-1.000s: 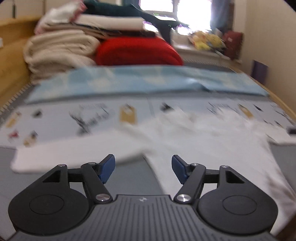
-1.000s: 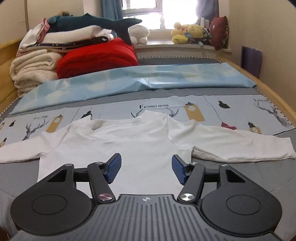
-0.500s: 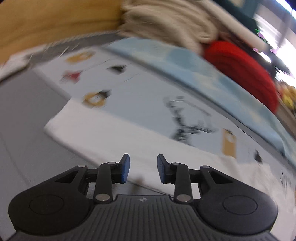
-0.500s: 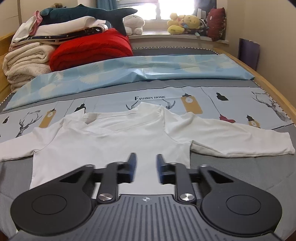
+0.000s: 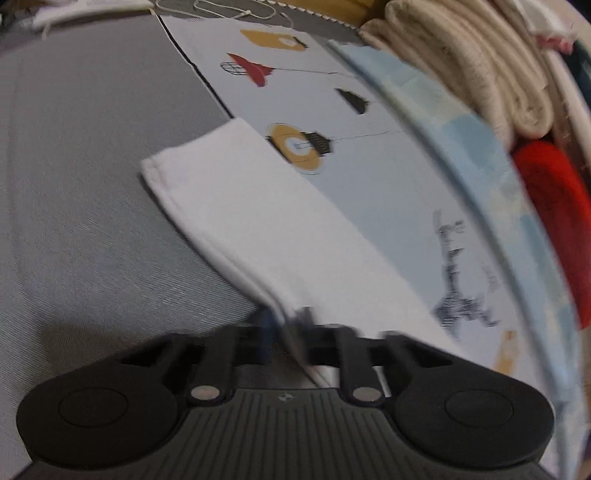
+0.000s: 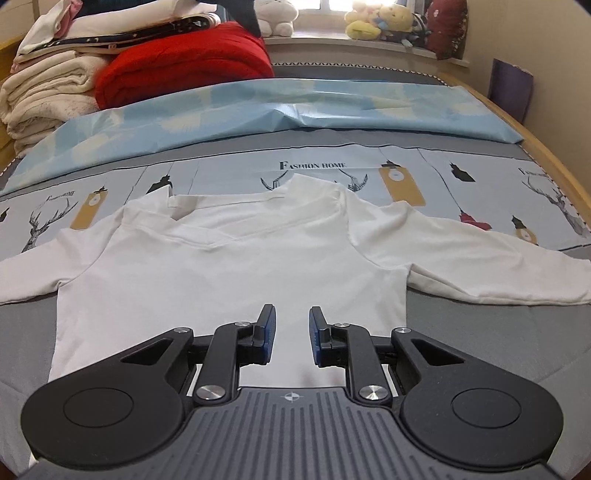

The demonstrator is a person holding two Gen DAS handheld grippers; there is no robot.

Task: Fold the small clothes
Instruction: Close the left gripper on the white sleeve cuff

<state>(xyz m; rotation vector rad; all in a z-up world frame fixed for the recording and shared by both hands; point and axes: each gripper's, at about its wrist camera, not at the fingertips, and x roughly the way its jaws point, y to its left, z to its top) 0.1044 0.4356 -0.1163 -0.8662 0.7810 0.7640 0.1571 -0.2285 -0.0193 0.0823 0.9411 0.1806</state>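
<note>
Shirt [image 6: 229, 273] folding gets under way on a bed [image 6: 480, 354]: the white top lies flat, sleeves spread, on a grey cover with a deer-print sheet. The left claw [image 5: 286, 325] has just closed, pinching the edge of one sleeve [image 5: 236, 206]; the right claw [image 6: 291, 334] hovers part open over the hem, gripping nothing. Next, probably, that sleeve is carried across the body. Folded blankets [image 6: 48, 92] and plush toys [image 6: 376, 20] line the window end.
</note>
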